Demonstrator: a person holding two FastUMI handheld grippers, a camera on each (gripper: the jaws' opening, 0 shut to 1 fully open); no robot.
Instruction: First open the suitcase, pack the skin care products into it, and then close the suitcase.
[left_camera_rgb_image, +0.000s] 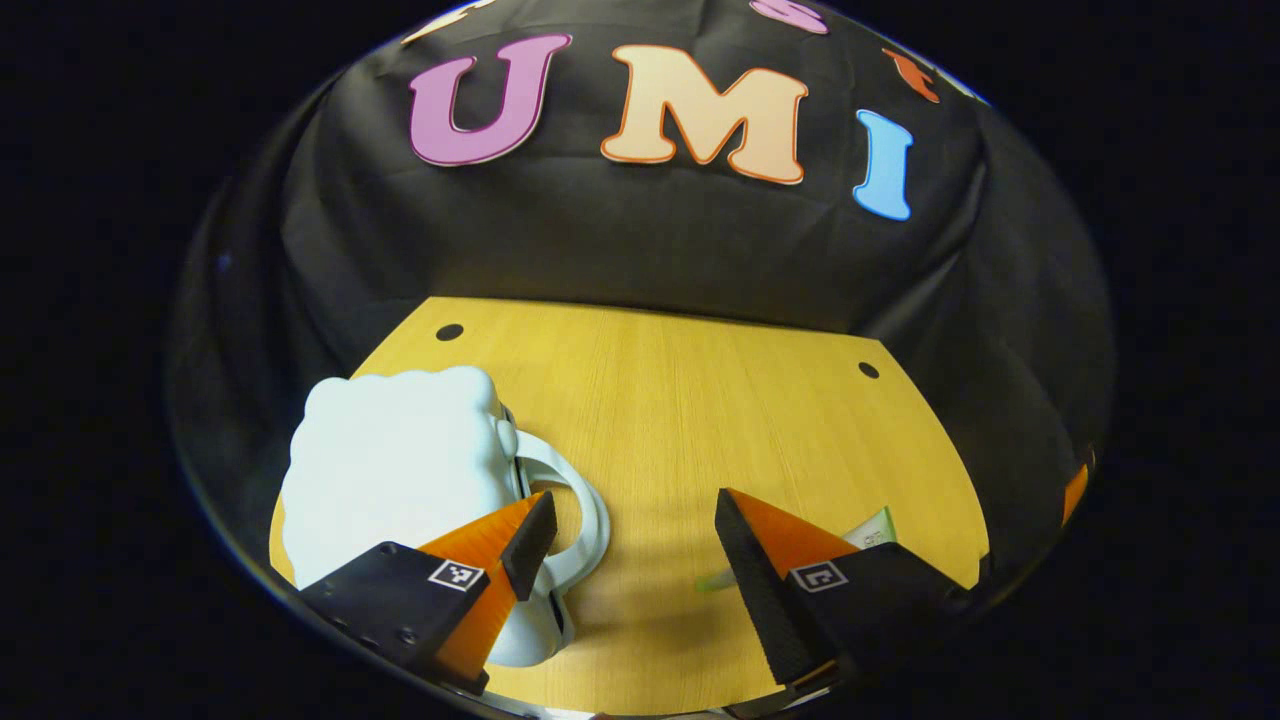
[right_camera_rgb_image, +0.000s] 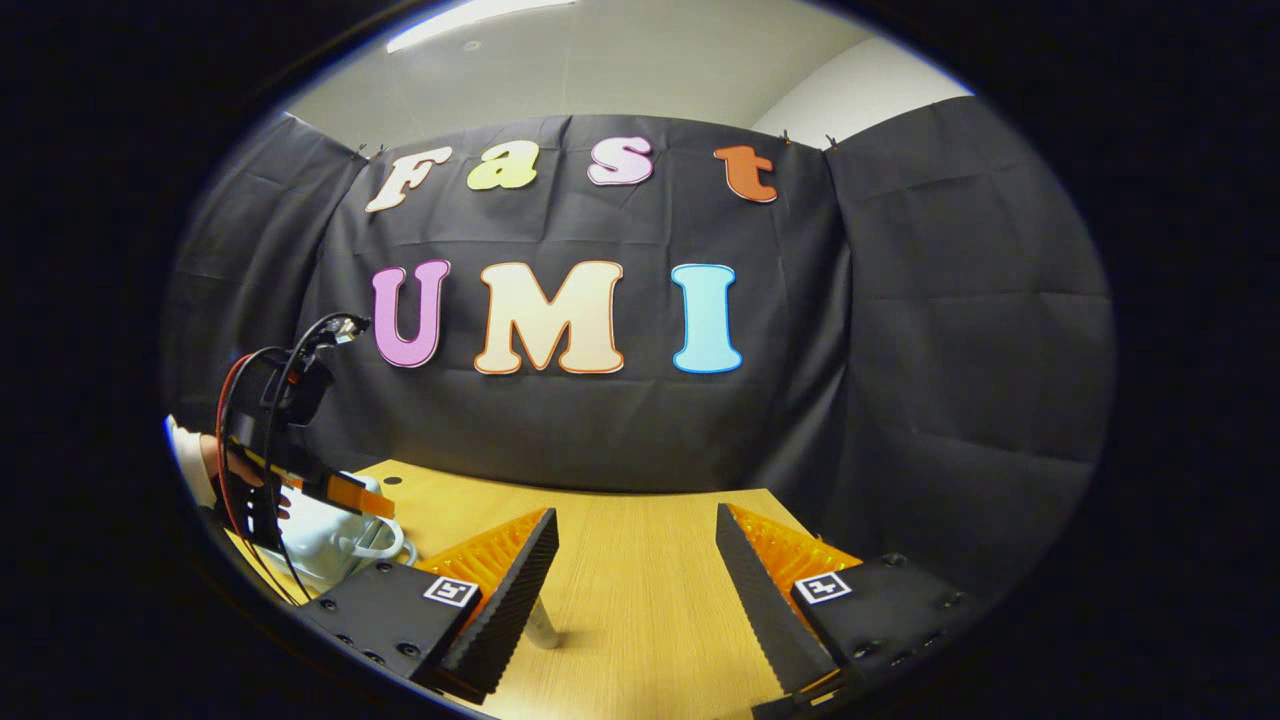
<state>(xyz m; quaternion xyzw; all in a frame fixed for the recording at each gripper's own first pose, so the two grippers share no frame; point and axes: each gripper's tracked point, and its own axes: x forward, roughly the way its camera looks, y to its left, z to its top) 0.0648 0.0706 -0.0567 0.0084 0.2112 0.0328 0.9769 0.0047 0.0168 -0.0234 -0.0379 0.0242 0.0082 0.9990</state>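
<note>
A small pale-blue suitcase with a bumpy, cloud-shaped shell lies at the table's left, its halves together and its curved handle pointing to the middle. My left gripper hangs open just above the table, its left finger over the handle. A white-and-green tube peeks out behind its right finger. In the right gripper view my right gripper is open over bare wood, with a small silvery object showing under its left finger. Far left there, a hand holds the left gripper over the suitcase.
The wooden table has two small dark holes near its back corners. Black cloth walls close it in at the back and on both sides. Red and black cables loop off the left gripper's body.
</note>
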